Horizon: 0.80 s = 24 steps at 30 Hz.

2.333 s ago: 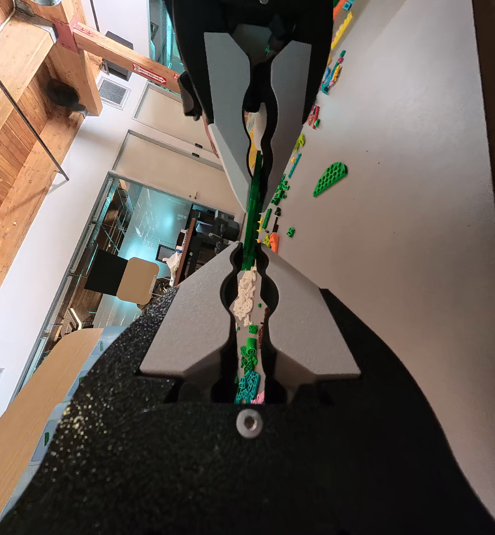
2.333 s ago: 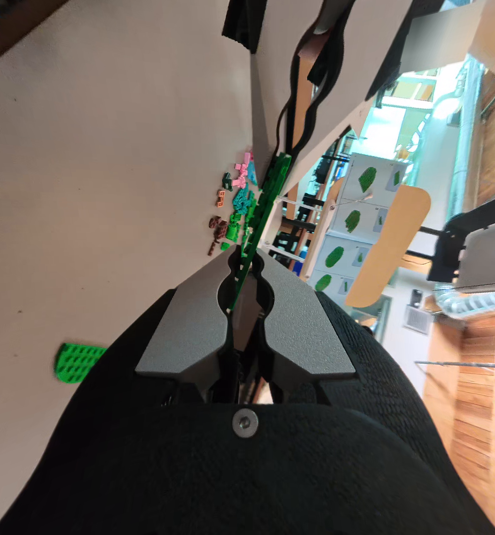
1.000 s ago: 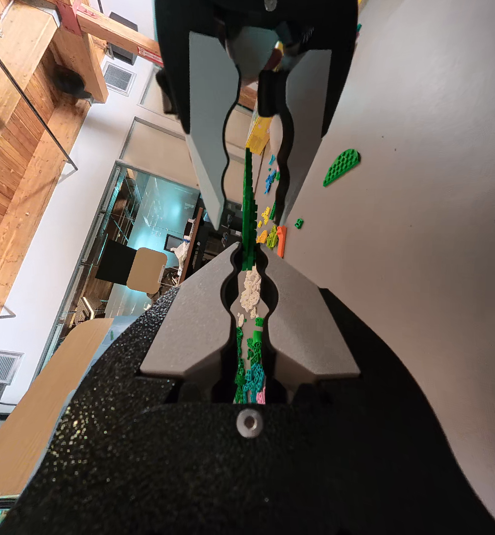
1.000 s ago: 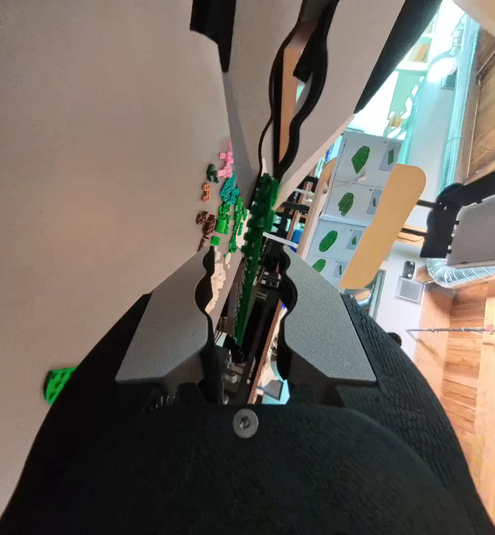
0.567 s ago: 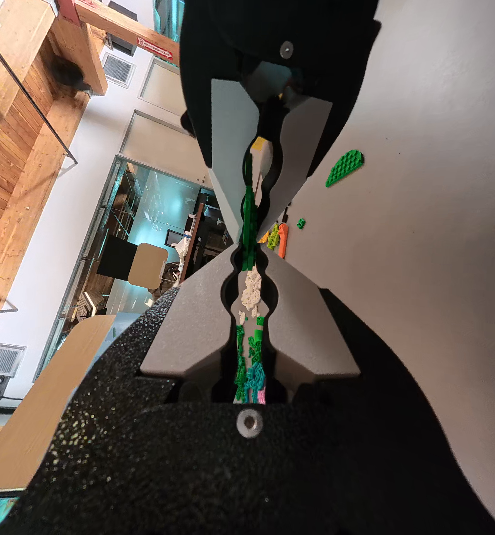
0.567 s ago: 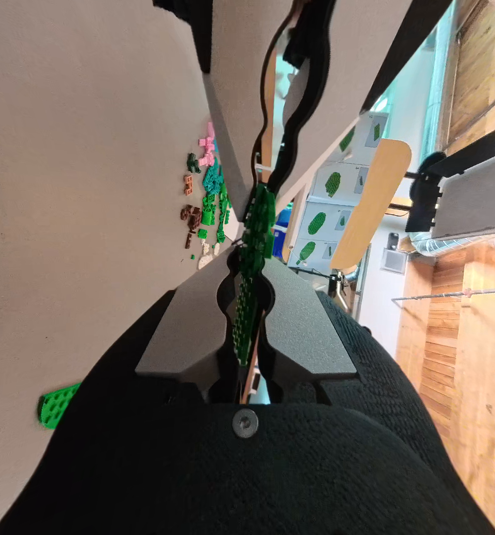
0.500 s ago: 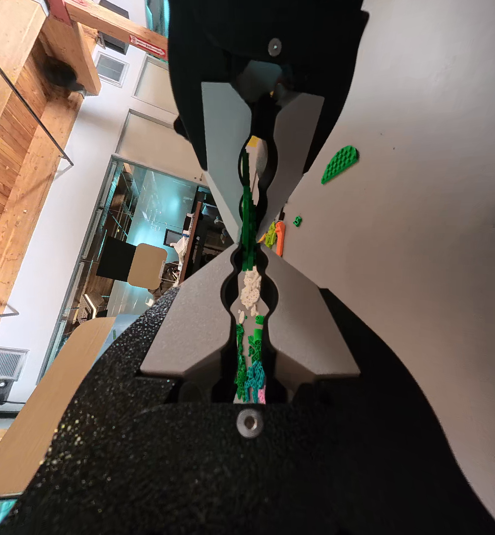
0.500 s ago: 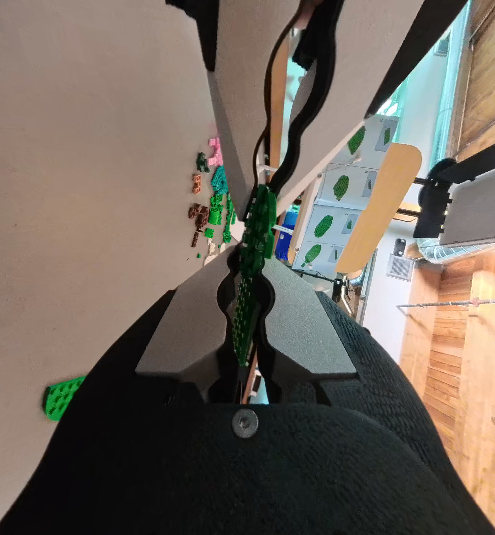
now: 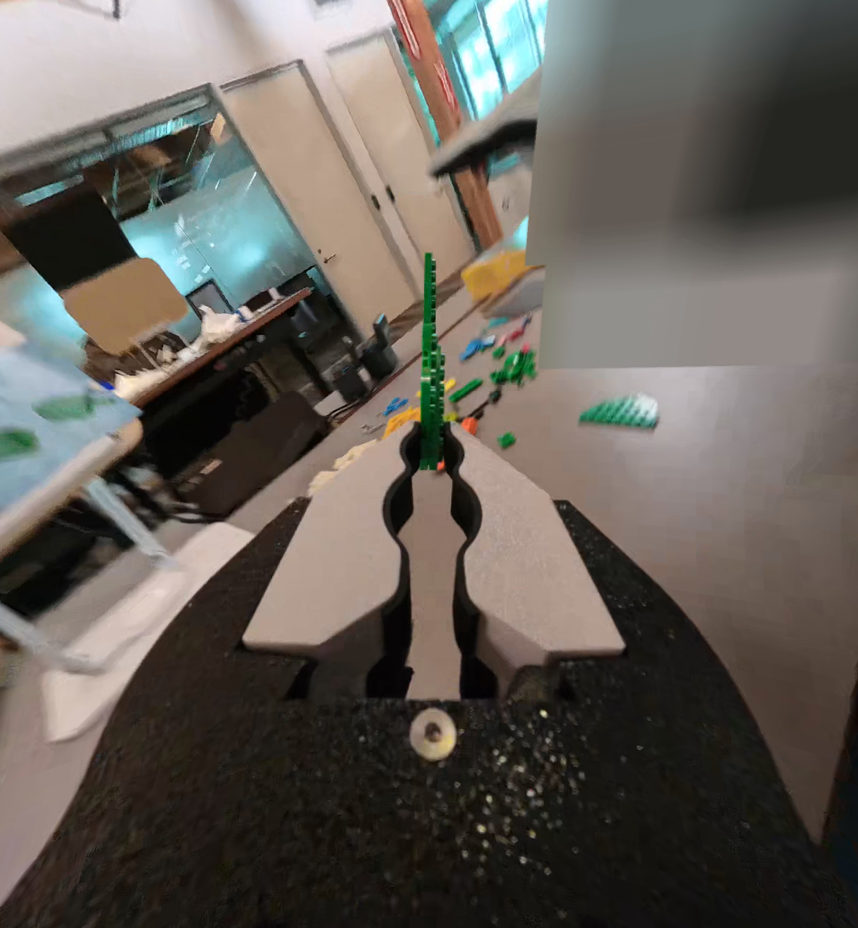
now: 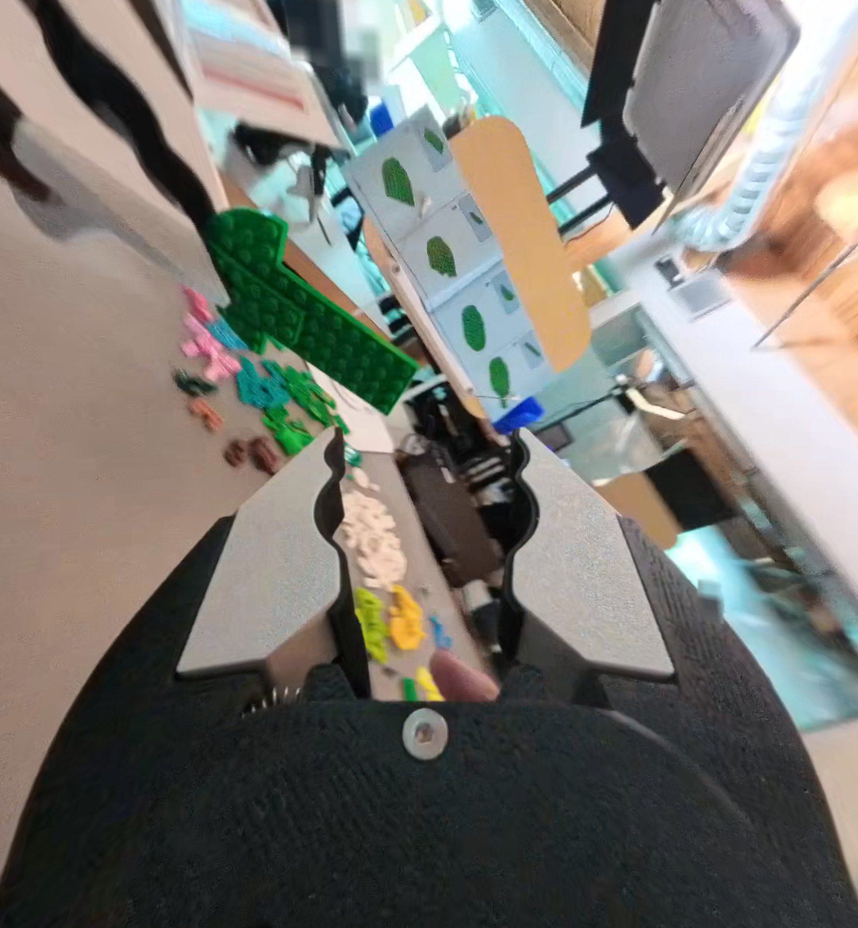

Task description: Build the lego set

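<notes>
Green studded plate assembly (image 9: 431, 381), standing edge-on in the left gripper (image 9: 432, 442) above the grey table (image 9: 693, 502).

Left gripper's two grey fingertips (image 9: 459, 452) are pressing on the lower end of the plates, which are showing their broad studded face in the right wrist view (image 10: 311, 321). Right gripper (image 10: 427, 447) is standing wide apart and gripping nothing, well short of the plates. On the table, loose bricks are lying in sorted heaps with no box or tray around them: pink (image 10: 206, 341), teal (image 10: 258, 386), bright green (image 10: 291, 427), brown (image 10: 253, 452), cream (image 10: 374, 532), lime (image 10: 371, 622) and yellow (image 10: 406, 622). A green wedge plate (image 9: 620, 412) is lying alone on the table, apart from the heaps. A small green brick (image 9: 506, 440) is sitting just beside the left gripper's fingertip.
</notes>
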Each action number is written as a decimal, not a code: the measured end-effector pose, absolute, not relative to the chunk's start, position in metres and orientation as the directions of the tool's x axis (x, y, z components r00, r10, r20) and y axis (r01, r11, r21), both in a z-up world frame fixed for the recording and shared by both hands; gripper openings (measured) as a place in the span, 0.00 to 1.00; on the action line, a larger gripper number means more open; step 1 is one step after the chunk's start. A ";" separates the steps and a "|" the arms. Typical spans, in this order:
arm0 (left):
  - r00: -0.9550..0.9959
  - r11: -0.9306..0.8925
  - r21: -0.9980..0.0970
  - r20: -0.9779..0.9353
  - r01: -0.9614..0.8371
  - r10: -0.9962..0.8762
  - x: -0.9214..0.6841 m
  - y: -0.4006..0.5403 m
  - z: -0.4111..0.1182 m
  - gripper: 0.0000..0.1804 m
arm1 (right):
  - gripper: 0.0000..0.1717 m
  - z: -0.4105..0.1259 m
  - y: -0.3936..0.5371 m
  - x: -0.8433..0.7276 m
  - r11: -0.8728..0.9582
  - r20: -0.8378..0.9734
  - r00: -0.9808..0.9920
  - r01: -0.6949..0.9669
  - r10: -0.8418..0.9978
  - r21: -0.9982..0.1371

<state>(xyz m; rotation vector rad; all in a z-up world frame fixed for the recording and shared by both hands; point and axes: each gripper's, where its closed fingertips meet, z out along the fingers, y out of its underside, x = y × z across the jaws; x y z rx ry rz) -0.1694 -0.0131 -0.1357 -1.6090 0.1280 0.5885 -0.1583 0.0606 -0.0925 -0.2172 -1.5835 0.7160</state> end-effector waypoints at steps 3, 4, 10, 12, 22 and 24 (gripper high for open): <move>0.971 0.108 -0.984 -0.118 -0.142 0.207 -0.174 -0.019 -0.112 0.03 | 0.38 -0.085 0.046 -0.149 0.365 0.443 -0.463 -0.252 0.768 -0.896; 0.986 0.181 -0.982 -0.031 -0.061 0.164 -0.175 -0.021 -0.104 0.03 | 0.37 -0.082 0.041 -0.148 0.200 0.300 -0.543 -0.237 0.784 -0.951; 0.957 0.423 -0.859 0.268 0.288 -0.107 -0.170 -0.022 -0.075 0.03 | 0.23 -0.056 0.022 -0.147 -0.436 -0.161 -0.763 -0.172 0.626 -0.883; 0.935 0.445 -0.822 0.302 0.354 -0.187 -0.164 -0.019 -0.071 0.03 | 0.20 -0.050 0.020 -0.149 -0.509 -0.202 -0.768 -0.183 0.608 -0.841; 0.887 0.405 -0.797 0.339 0.448 -0.313 -0.148 -0.005 -0.076 0.03 | 0.12 -0.056 0.005 -0.151 -0.479 -0.234 -0.796 -0.079 0.558 -0.874; 0.888 0.389 -0.807 0.337 0.444 -0.312 -0.146 -0.003 -0.078 0.03 | 0.08 -0.057 0.003 -0.149 -0.467 -0.221 -0.804 -0.078 0.552 -0.881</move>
